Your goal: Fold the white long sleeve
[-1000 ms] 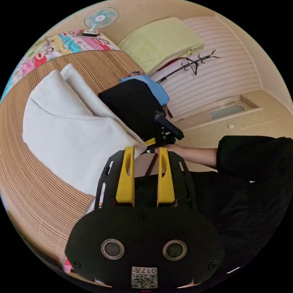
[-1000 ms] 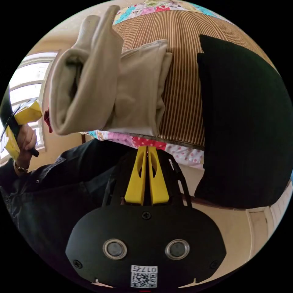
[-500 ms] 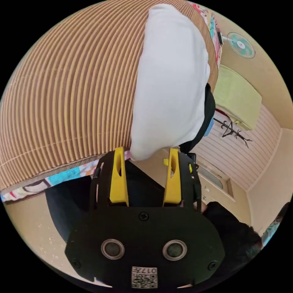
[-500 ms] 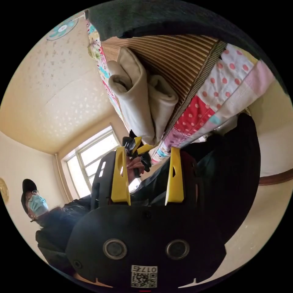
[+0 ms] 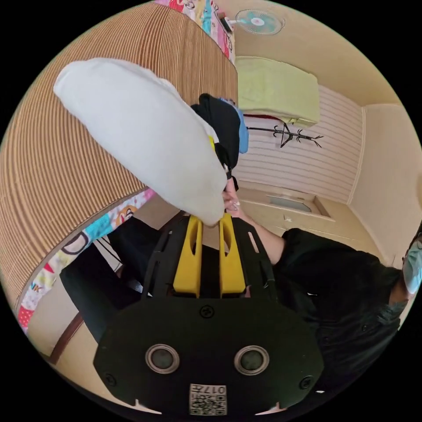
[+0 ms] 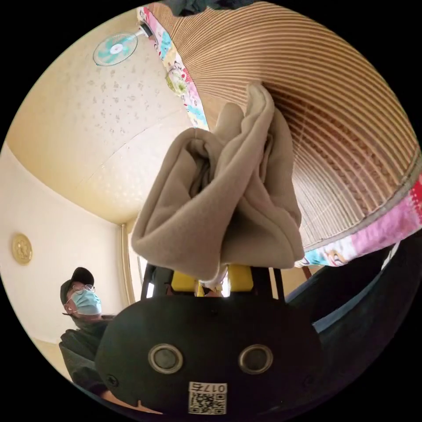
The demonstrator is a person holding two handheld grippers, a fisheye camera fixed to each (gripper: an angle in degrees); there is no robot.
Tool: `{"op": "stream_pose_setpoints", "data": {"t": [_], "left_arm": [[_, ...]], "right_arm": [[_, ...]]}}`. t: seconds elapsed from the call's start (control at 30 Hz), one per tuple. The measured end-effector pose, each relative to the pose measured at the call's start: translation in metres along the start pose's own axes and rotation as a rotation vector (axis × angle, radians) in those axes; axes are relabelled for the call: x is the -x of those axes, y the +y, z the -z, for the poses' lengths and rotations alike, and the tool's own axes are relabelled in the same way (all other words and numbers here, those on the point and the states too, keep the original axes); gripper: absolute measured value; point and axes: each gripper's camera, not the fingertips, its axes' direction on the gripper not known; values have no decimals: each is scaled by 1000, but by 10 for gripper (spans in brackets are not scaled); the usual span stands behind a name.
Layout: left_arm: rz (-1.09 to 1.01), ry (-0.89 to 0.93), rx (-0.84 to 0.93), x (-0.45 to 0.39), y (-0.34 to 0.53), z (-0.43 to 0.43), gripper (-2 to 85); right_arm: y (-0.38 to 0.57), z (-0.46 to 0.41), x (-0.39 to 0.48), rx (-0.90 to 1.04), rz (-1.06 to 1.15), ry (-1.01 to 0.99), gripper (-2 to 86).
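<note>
I can read very little here: a small white code sticker (image 5: 208, 399) on the black camera housing of my left hand-held gripper (image 5: 210, 223) carries mirrored digits I cannot make out, the same on my right one, and the patchwork quilt edge (image 5: 70, 246) shows cartoon prints with illegible lettering.

I count one folded white long-sleeve garment (image 5: 140, 132), one ribbed tan bamboo mat (image 5: 52, 162) and one patchwork quilt with cartoon prints (image 5: 92, 233) under it. One pile of dark and blue clothes (image 5: 226, 125), one teal wall fan (image 5: 258, 22), one pale green cushion (image 5: 277, 88). Two yellow-jawed grippers: left (image 5: 210, 222), right (image 6: 212, 281).
</note>
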Motion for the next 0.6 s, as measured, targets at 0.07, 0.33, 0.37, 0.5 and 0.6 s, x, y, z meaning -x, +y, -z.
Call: {"op": "stream_pose_setpoints", "data": {"t": [0.07,0.33,0.37,0.5,0.6], "left_arm": [[-2,9,-85,4,28,49,96],[232,132,-630,91,233,209,102],[254,125,-665,96,249,212,102],[390,142,-886,132,337,212,102],[447,174,-986,154,368,194,101]], "right_arm": [[-3,-72,9,86,28,-10,115],[46,-383,-22,310,44,-124,111],[61,-416,-41,326,28,-98,110],[133,-483,-161,461,-212,129,105],[199,-491,-246,813,-332,351,66]]}}
